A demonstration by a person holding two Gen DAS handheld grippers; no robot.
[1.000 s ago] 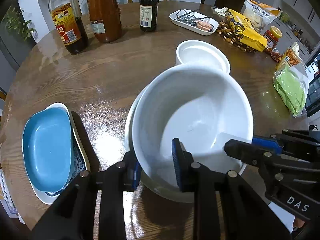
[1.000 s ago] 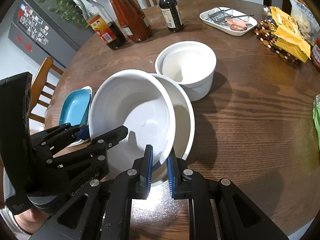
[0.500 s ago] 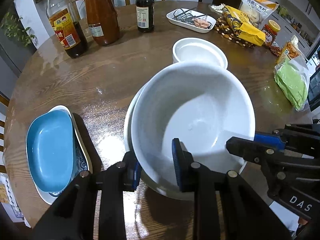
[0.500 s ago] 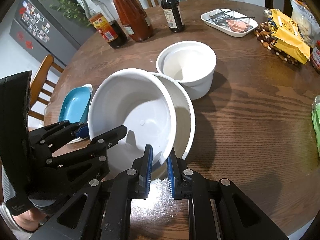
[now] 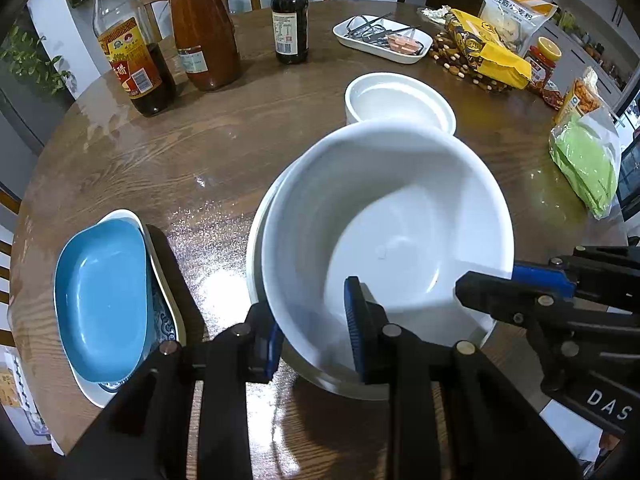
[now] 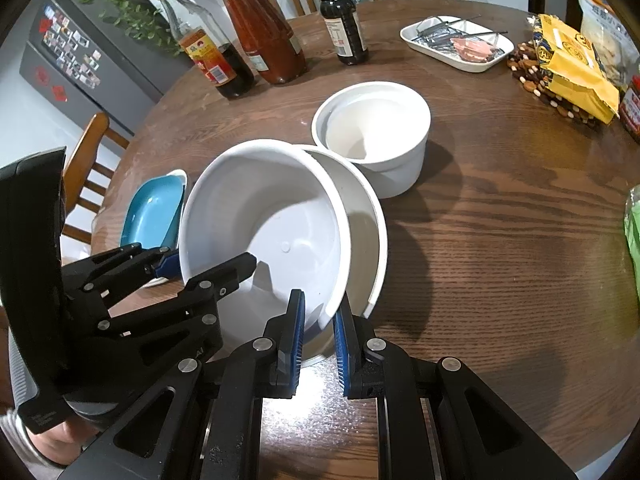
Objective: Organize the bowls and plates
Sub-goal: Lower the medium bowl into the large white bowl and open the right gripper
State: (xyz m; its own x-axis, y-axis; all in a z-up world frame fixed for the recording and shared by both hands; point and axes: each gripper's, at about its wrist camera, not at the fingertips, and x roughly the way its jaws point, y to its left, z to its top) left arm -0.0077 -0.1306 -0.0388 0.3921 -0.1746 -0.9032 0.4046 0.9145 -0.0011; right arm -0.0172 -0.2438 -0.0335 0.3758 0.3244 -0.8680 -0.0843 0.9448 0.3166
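Observation:
A large white bowl (image 5: 392, 216) (image 6: 264, 216) is held tilted over a second white bowl (image 6: 366, 220) under it. My left gripper (image 5: 314, 328) is shut on its near rim, one finger inside and one outside. My right gripper (image 6: 318, 320) is shut on the same bowl's rim from the other side; it shows in the left wrist view (image 5: 516, 284). A smaller white straight-sided bowl (image 5: 400, 98) (image 6: 376, 132) with another nested in it stands just behind. A blue dish (image 5: 100, 296) (image 6: 154, 210) rests on a patterned white plate (image 5: 166, 288) at the left.
Round wooden table (image 5: 200, 148). At the back stand a soy sauce bottle (image 5: 128, 60), a red sauce jar (image 5: 204, 32) and a dark bottle (image 5: 290, 20). A white tray (image 5: 384, 38) with utensils, snack bags (image 5: 484, 48) and a green bag (image 5: 584, 160) are at the right. Chairs surround the table.
Both grippers have risen and pulled back a little with the large bowl. Its far rim now overlaps more of the smaller bowl behind it. Both grips are unchanged.

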